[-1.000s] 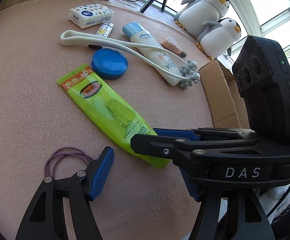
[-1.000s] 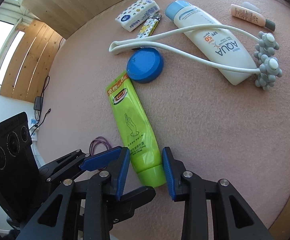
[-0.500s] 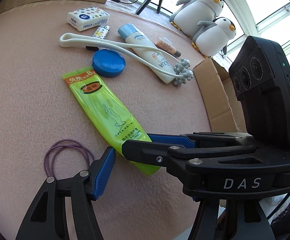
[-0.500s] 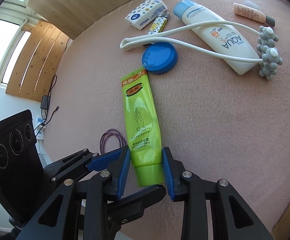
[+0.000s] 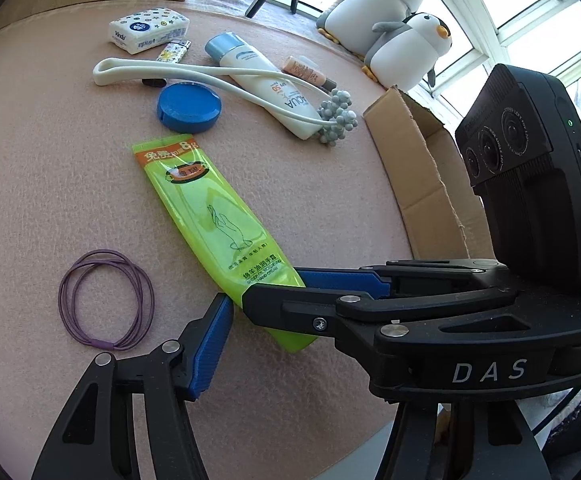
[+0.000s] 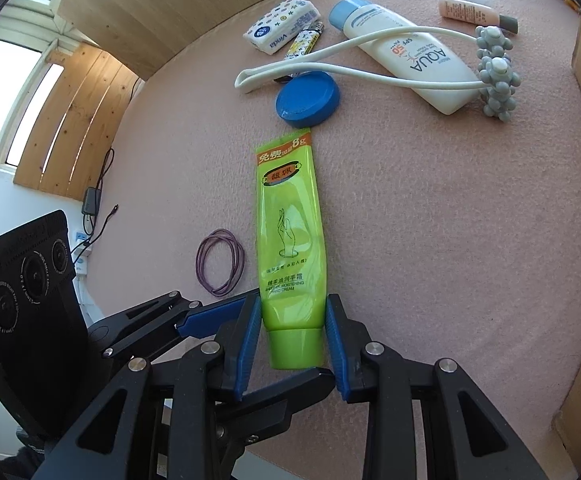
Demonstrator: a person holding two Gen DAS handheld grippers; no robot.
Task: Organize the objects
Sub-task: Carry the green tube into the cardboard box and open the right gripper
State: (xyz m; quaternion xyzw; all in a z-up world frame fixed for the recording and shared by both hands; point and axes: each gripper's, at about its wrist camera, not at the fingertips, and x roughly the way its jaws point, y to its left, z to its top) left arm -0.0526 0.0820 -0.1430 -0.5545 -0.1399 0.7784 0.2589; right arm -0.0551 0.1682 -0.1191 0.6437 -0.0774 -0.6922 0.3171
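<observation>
Green tube (image 6: 290,240) lengthwise, cap toward right hand-held gripper (image 6: 293,334) clamping it; left hand-held gripper (image 5: 258,312) apart

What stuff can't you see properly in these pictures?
- Left wrist view: the green tube's cap end is hidden behind the right gripper.
- Left wrist view: inside the cardboard box is blocked by its flap and the black camera.
- Right wrist view: whether the gripper's pads squeeze the tube or only sit beside it.
- Both views: the dark thing under the white massager is mostly covered.
</observation>
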